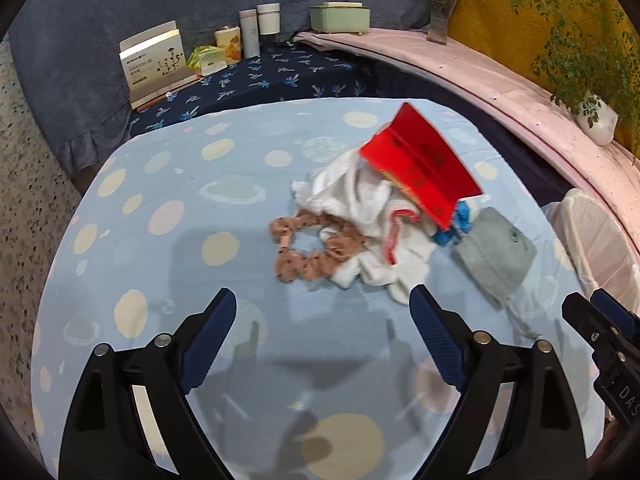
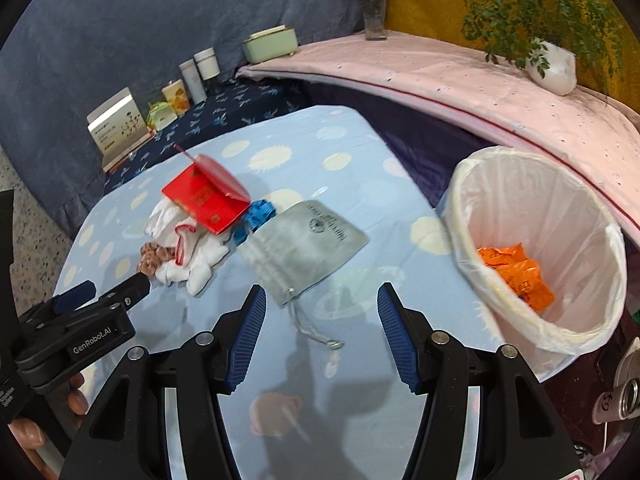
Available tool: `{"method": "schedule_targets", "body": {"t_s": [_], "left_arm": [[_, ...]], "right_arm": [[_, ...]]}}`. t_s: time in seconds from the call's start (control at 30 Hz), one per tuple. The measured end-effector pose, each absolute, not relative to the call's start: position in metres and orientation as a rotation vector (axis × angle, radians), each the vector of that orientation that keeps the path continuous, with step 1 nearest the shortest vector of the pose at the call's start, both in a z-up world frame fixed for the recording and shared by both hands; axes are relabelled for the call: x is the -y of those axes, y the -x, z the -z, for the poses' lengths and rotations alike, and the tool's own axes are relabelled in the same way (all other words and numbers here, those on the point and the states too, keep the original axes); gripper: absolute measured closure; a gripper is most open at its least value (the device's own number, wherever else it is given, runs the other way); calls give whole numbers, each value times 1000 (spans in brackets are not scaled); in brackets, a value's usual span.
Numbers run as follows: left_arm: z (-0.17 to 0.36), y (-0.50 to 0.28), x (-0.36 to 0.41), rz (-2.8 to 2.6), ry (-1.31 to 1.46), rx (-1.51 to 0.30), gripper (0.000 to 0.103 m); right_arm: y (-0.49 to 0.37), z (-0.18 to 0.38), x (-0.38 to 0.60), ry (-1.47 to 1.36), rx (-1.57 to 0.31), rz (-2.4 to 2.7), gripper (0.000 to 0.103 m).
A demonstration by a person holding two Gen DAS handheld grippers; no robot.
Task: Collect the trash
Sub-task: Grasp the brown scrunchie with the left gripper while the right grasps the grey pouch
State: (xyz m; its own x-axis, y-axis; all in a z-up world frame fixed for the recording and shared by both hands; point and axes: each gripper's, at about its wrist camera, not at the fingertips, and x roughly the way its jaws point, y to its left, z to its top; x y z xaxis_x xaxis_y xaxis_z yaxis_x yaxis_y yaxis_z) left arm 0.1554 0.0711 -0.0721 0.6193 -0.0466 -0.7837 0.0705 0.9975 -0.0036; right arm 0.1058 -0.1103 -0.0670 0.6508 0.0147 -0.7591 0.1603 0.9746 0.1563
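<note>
Orange wrapper (image 2: 516, 276) already in lined bin (image 2: 472, 208) off table's right edge. Left to collect, mid-table (image 1: 168, 184): red box (image 1: 420, 164), white cloth (image 1: 360, 208), scrunchie (image 1: 308, 248), grey pouch (image 2: 304, 240). Left gripper (image 1: 322, 312) and right gripper (image 2: 322, 308) spread, holding nothing.

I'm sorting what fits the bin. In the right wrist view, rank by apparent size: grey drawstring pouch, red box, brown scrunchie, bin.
1. Bin, though it sits nearest the camera.
2. Grey drawstring pouch.
3. Red box.
4. Brown scrunchie, partly hidden by the left gripper.
</note>
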Motion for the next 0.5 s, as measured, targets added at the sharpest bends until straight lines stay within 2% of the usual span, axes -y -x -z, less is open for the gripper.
{"method": "schedule_targets", "body": {"t_s": [0.4, 0.5], "left_arm": [[84, -185, -97, 104, 19, -922, 19], [86, -193, -93, 133, 18, -926, 22]], "right_arm": [[-142, 91, 89, -207, -905, 74, 46], [-150, 96, 89, -209, -912, 80, 46]]}}
